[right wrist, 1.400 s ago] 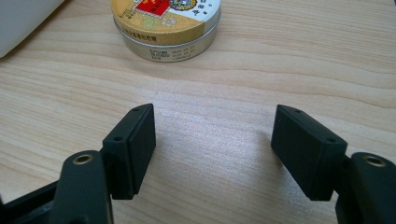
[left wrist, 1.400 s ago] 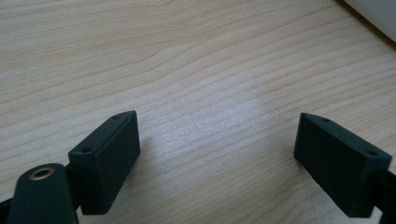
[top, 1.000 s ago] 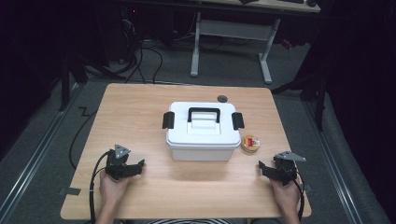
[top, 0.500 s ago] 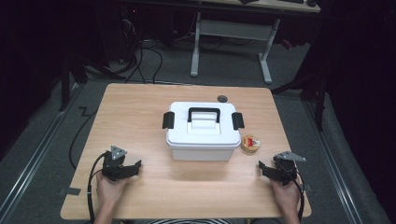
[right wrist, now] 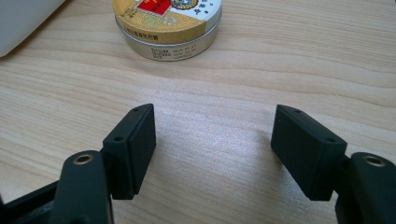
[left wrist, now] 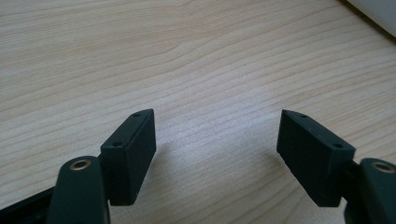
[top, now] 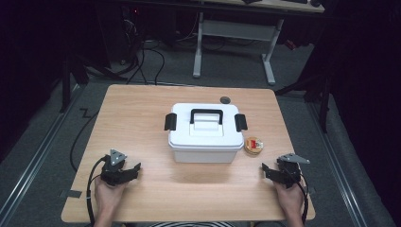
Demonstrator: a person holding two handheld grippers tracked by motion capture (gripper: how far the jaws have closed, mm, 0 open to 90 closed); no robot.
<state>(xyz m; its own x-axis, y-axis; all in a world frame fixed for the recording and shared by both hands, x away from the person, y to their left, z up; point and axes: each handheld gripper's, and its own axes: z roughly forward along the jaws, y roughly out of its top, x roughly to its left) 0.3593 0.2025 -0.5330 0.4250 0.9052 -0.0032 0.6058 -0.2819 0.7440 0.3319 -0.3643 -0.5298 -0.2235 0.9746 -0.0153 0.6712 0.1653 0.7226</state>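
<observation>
High view. Bench (top: pixel 142 113): light wood top, seen from the person's side. White box (top: pixel 205 133), lid on, black handle and black side latches, stands at mid-bench. Round tin (top: pixel 253 145), gold with a red label, lies on the bench just beside the box's right front corner. Small dark disc (top: pixel 225 100) lies behind the box near the far edge. Left hand-held gripper (top: pixel 134 170): held low at the near left of the bench by a hand entering from the bottom edge, jaws pointing right toward the box front, well apart from it; grey three-cornered plate on top, cable trailing to the near edge. Right hand-held gripper (top: pixel 267 171): held low at the near right, jaws pointing left, the tin near and beyond it. Against the frame a second earlier: left unit sits slightly lower and nearer the person; right unit, box and tin unchanged.

Left gripper view. Left unit (left wrist: pixel 217 135): both black jaws stand wide apart over bare wood grain, nothing between them; they have just been closing a little. A white corner of the box (left wrist: pixel 380 11) shows at upper right.

Right gripper view. Right unit (right wrist: pixel 213 133): jaws wide apart, nothing between them, bare bench under them. The tin (right wrist: pixel 168 25) lies ahead, clear of both jaws, its lid label and side print partly visible; a white edge of the box (right wrist: pixel 23 21) shows at upper left.
</observation>
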